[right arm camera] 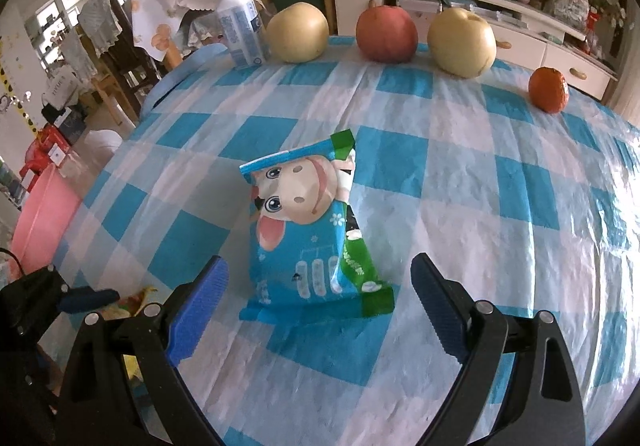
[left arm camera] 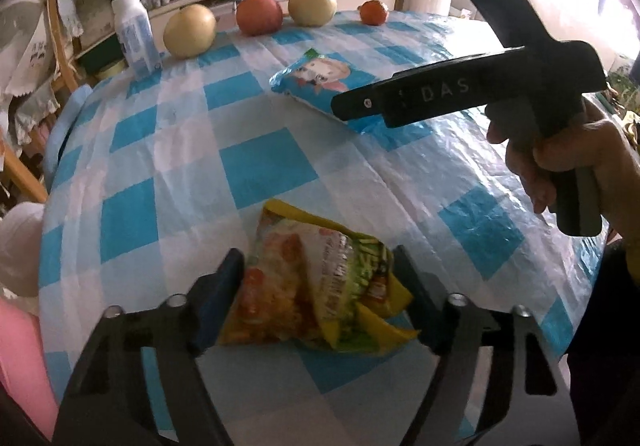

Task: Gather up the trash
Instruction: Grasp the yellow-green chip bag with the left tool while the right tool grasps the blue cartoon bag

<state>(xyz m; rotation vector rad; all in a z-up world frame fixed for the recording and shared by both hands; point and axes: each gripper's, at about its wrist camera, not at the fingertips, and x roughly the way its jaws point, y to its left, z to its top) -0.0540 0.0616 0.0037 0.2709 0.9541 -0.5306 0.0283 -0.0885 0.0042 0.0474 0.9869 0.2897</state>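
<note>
Left claw [left arm camera: 320, 286] gripping the yellow snack wrapper [left arm camera: 312, 286] on the checked tabletop [left arm camera: 160, 166]. Right claw [right arm camera: 320, 298] hanging wide around the near end of the blue cartoon packet [right arm camera: 308, 230], pads apart from it.

Count on the checked tablecloth [right arm camera: 460, 182]: 2 snack packets, blue one [right arm camera: 308, 242] at 6 o'clock, yellow one [left arm camera: 316, 278]. 4 fruit along 12 o'clock: 2 pale pears [right arm camera: 297, 32] [right arm camera: 462, 42], 1 red apple [right arm camera: 386, 34], 1 orange [right arm camera: 548, 89]. 1 white bottle [right arm camera: 239, 30] at 11.

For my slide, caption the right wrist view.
Right gripper open around a blue cartoon snack packet on the checked tablecloth, fruit beyond.
</note>
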